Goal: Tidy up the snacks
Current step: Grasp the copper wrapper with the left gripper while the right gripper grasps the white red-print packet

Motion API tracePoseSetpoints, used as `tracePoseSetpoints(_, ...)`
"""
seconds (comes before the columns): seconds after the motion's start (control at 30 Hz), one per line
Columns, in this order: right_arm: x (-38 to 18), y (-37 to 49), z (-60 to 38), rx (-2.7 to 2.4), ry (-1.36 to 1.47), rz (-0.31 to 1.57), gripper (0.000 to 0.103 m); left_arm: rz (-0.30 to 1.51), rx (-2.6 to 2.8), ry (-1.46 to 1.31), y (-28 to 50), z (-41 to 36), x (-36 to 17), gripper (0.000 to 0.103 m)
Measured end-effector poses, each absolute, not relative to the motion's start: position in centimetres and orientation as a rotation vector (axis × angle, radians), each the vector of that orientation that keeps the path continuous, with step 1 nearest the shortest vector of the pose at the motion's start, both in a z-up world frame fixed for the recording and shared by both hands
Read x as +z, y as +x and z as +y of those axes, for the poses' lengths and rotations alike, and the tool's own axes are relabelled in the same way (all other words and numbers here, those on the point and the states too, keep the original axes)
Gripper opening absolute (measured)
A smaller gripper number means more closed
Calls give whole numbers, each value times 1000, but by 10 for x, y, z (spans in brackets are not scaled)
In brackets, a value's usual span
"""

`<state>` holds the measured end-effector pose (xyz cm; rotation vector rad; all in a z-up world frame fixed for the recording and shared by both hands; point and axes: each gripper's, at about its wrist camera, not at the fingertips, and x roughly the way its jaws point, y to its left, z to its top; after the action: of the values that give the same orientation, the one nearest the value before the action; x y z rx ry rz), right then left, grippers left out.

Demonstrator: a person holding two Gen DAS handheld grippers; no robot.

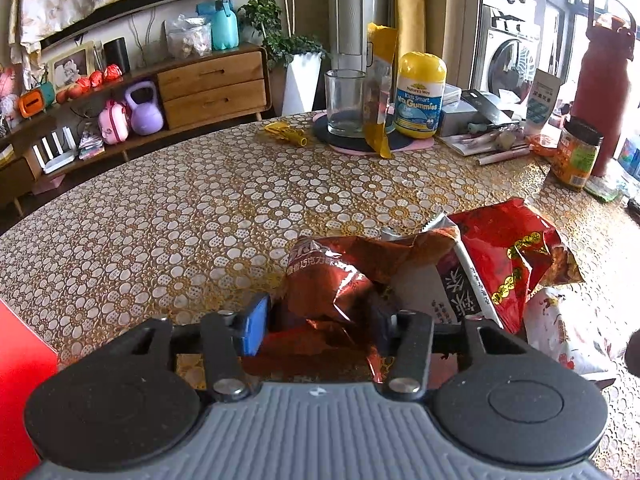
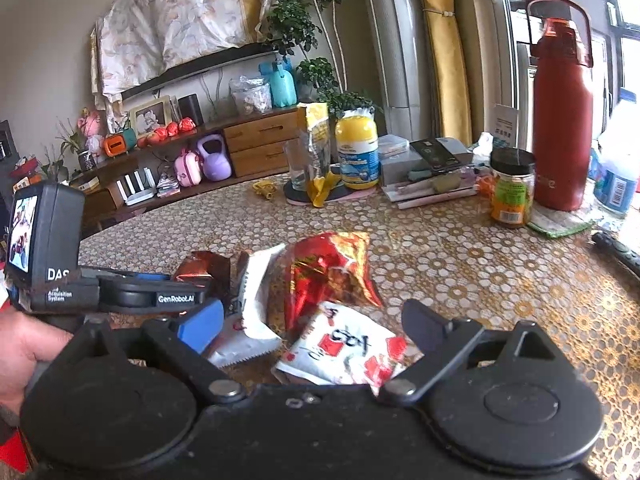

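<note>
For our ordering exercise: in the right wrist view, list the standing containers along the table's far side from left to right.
Drinking glass → yellow pouch → yellow-capped gummies bottle → black-lidded jar → red flask.

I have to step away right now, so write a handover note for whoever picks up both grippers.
Left gripper: fingers closed on the copper-brown snack bag.
Right gripper: open, holding nothing, over the white-and-red packet.
Snacks: the red-and-gold bag and white pouch lie in a loose pile on the table.
Done: one bag gripped, nothing sorted yet.
Left: move every snack to its place.
</note>
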<state>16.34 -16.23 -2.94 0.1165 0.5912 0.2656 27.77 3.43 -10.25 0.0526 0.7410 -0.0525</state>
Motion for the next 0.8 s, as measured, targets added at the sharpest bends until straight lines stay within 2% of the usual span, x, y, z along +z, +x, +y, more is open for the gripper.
tracePoseSetpoints(0.33,-36,188,-127,346,74,595,92,726,-55,43,265,45,-93,42)
tracePoseSetpoints(0.6,-47,205,-103,412,3,617,73,696,1,8,251,66,-71,42)
tracePoseSetpoints(0.77,-56,218,-85,414,-51,666,69,688,13,-10,243,74,-63,42)
tracePoseSetpoints(0.8,-59,220,-81,415,-62,677,63,687,14,-11,241,74,-62,42)
